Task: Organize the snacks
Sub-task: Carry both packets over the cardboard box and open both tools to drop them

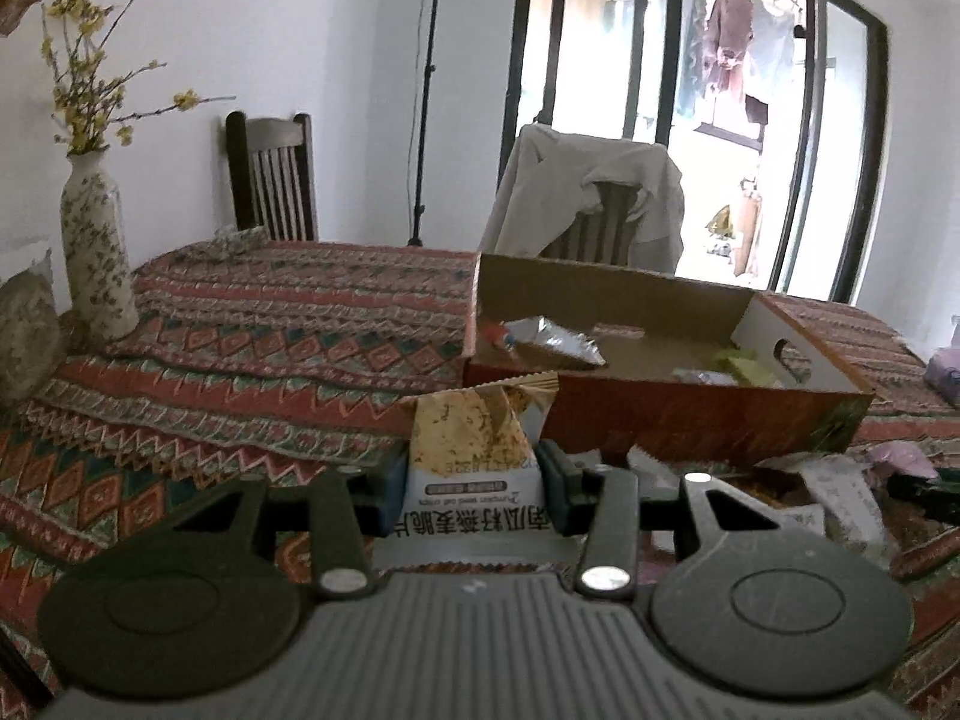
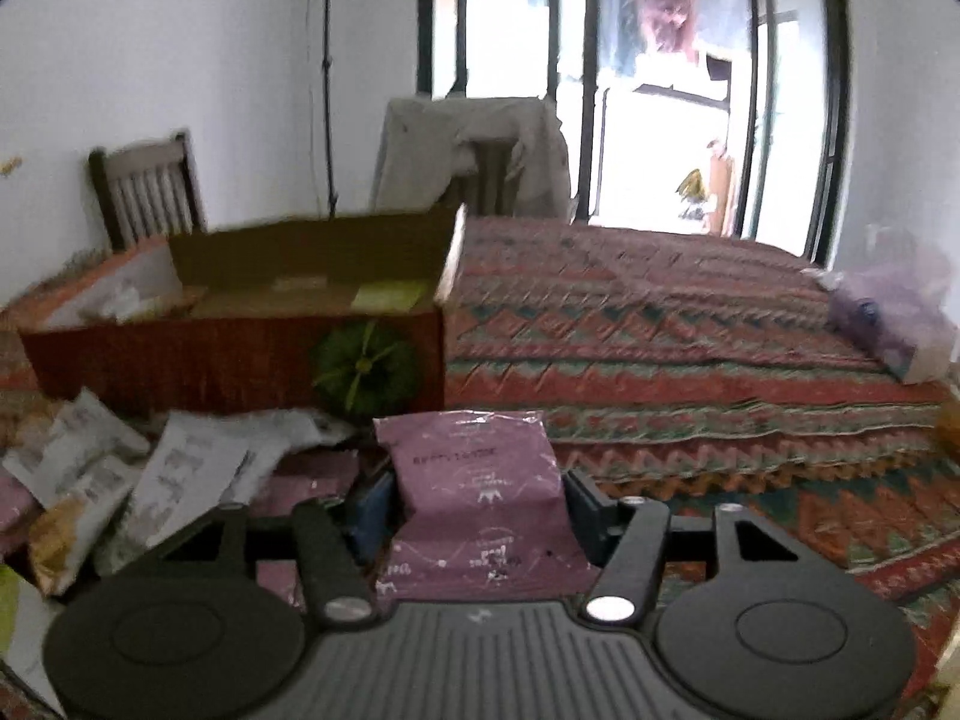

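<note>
My left gripper [image 1: 471,489] is shut on a white and tan snack packet [image 1: 474,444], held upright just in front of the red cardboard box [image 1: 690,420]. The box holds a silver packet [image 1: 555,339] and a yellow-green packet [image 1: 747,366]. My right gripper [image 2: 474,510] is shut on a purple snack packet [image 2: 480,492], held above a pile of loose snack packets [image 2: 150,474]. The same box [image 2: 180,360] stands ahead to the left in the right wrist view.
A patterned cloth [image 1: 270,360] covers the table. A floral vase [image 1: 96,252] with yellow branches stands at the left edge. Two chairs [image 1: 273,177] stand behind the table, one draped with a cloth [image 1: 600,192]. A purple bag [image 2: 894,312] lies at the far right.
</note>
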Demonstrator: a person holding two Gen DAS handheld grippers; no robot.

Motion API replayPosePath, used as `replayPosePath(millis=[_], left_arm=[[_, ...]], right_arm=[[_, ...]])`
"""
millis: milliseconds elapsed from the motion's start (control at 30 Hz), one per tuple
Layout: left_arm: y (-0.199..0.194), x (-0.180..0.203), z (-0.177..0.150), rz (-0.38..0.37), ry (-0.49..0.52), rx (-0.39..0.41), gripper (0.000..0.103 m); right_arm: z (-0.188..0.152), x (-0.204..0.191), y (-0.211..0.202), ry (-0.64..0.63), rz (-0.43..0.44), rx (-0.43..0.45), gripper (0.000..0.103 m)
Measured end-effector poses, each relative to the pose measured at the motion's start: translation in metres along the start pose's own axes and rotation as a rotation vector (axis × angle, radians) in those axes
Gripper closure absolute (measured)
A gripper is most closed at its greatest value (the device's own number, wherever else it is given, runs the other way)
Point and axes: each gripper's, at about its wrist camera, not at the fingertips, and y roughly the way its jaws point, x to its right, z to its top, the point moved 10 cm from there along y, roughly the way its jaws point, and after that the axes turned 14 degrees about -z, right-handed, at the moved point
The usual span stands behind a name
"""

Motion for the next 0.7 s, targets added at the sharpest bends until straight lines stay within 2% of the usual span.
replayPosePath(millis=[133, 267, 533, 700], left_arm=[[0.007, 0.013, 0.017, -0.021, 0.018, 0.026, 0.058], [0.022, 0.036, 0.040, -0.059, 0.042, 0.054, 0.058], [0.064, 0.074, 0.080, -0.097, 0.070, 0.087, 0.058], [0.094, 0.067, 0.088, -0.056, 0.043, 0.113, 0.058]], right_arm=[[0.024, 0.005, -0.020, 0.023, 0.008, 0.085, 0.044], [0.055, -0.009, -0.025, -0.001, 0.033, 0.150, 0.044], [0.107, -0.064, -0.005, -0.009, 0.109, 0.202, 0.044], [0.121, -0.088, 0.017, 0.036, 0.124, 0.224, 0.044]])
